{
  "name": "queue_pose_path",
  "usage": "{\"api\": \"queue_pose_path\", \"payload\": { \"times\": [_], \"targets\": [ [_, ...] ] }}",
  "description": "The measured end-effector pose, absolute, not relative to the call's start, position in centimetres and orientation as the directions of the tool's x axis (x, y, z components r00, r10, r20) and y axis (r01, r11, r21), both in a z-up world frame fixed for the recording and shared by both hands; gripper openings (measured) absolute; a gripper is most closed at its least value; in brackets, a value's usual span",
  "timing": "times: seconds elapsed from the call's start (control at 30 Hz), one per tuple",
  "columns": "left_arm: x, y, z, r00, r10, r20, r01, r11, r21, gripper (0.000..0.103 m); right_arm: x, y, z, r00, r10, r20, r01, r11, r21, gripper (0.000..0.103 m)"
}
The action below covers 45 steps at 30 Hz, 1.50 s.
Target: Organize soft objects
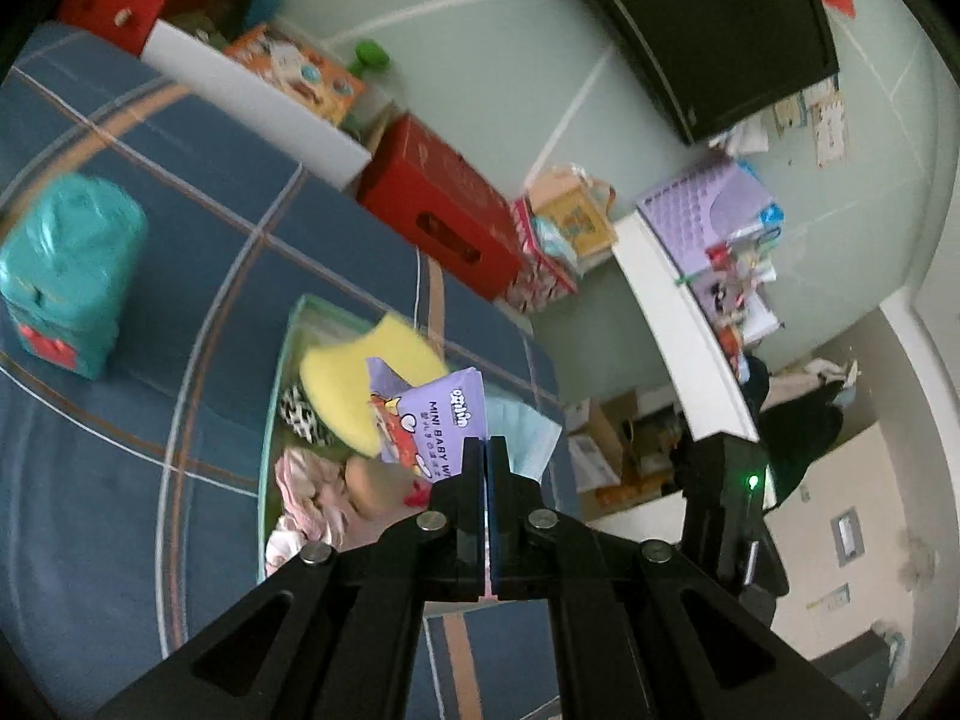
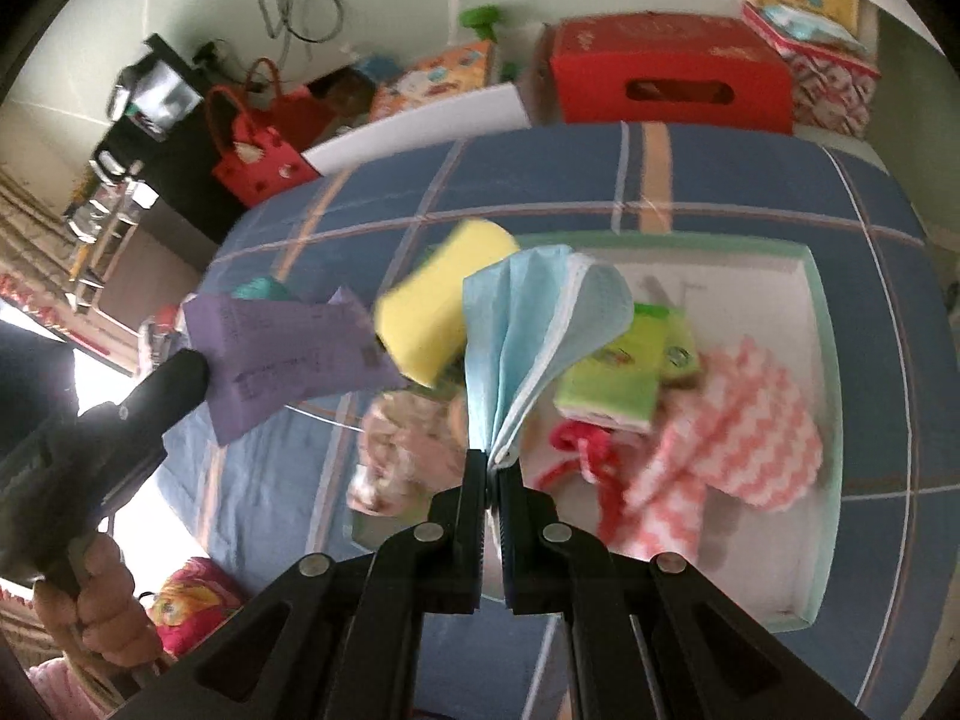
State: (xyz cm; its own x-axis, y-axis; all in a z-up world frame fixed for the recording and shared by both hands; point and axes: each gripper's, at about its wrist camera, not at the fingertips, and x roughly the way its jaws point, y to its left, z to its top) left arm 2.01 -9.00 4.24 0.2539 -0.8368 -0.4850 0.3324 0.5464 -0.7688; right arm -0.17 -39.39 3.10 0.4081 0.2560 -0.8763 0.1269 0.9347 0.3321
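Observation:
My left gripper (image 1: 486,441) is shut on a purple pack of baby wipes (image 1: 429,420), held above a pale green box (image 1: 277,420). The pack also shows in the right wrist view (image 2: 282,354), at the left gripper's tip. My right gripper (image 2: 495,462) is shut on a light blue face mask (image 2: 528,336), which hangs above the same box (image 2: 822,312). A yellow sponge (image 2: 438,300) is blurred in the air between the two held things. In the box lie a green tissue pack (image 2: 618,372), a pink-and-white cloth (image 2: 738,426), a red string item (image 2: 582,450) and pinkish fabric (image 1: 312,486).
The box sits on a blue plaid bed cover (image 1: 150,360). A teal soft pack (image 1: 66,264) lies on it at the left. Red boxes (image 2: 666,75), a red bag (image 2: 258,150) and a white board (image 2: 420,132) line the far edge. A white desk (image 1: 678,324) stands at the right.

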Motion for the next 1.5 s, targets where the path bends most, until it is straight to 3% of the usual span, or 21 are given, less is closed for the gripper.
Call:
{"api": "queue_pose_path", "payload": {
  "times": [0.4,0.73,0.77,0.87,0.9,0.93,1.0,1.03,1.07,1.1,1.2,1.27,1.5],
  "targets": [
    [2.2,-9.1,-4.1,0.144,-0.728,-0.671,0.202,0.685,-0.7,0.0,0.3,-38.6,-1.4,0.298,0.129,-0.946,0.174,0.967,0.187,0.007],
    [2.0,-9.0,-4.4,0.121,-0.66,-0.741,0.202,0.747,-0.633,0.001,0.5,-37.2,-2.6,0.252,0.065,-0.966,0.163,0.981,0.108,0.008],
    [2.0,-8.8,-4.3,0.122,-0.652,-0.748,0.204,0.754,-0.624,0.002,0.5,-37.2,-2.6,0.251,0.059,-0.966,0.166,0.981,0.103,0.012],
    [2.0,-7.9,-3.8,0.137,-0.62,-0.772,0.208,0.78,-0.59,0.002,0.3,-36.8,-2.6,0.246,0.036,-0.969,0.181,0.98,0.082,0.038],
    [2.0,-7.6,-3.6,0.146,-0.605,-0.782,0.213,0.792,-0.573,0.002,0.2,-36.7,-2.6,0.246,0.028,-0.969,0.18,0.981,0.074,0.041],
    [2.0,-7.2,-3.3,0.159,-0.589,-0.792,0.221,0.804,-0.553,0.005,0.1,-36.6,-2.5,0.246,0.02,-0.969,0.179,0.982,0.066,0.041],
    [2.1,-6.6,-2.5,0.195,-0.547,-0.814,0.235,0.832,-0.503,0.024,-0.2,-36.1,-2.3,0.247,-0.005,-0.969,0.178,0.983,0.04,0.042],
    [2.1,-6.3,-2.2,0.212,-0.53,-0.821,0.24,0.843,-0.482,0.045,-0.5,-35.8,-2.1,0.249,-0.015,-0.969,0.181,0.983,0.031,0.043],
    [2.1,-5.6,-1.9,0.231,-0.512,-0.827,0.244,0.854,-0.46,0.059,-0.7,-35.6,-1.9,0.252,-0.026,-0.968,0.187,0.982,0.023,0.05],
    [2.1,-5.1,-1.5,0.259,-0.489,-0.833,0.247,0.868,-0.432,0.062,-0.8,-35.4,-1.8,0.254,-0.034,-0.967,0.192,0.981,0.016,0.059],
    [2.1,-4.0,-0.3,0.342,-0.408,-0.847,0.255,0.908,-0.334,0.068,-1.4,-34.5,-1.2,0.272,-0.06,-0.96,0.198,0.98,-0.005,0.063],
    [2.0,-3.4,0.3,0.391,-0.34,-0.855,0.268,0.931,-0.248,0.082,-1.8,-33.9,-0.9,0.278,-0.074,-0.958,0.2,0.98,-0.018,0.067],
    [1.7,-1.8,0.8,0.498,-0.183,-0.848,0.298,0.954,-0.031,0.094,-3.5,-31.4,-0.6,0.297,-0.1,-0.95,0.237,0.971,-0.028,0.081]
  ]
}}
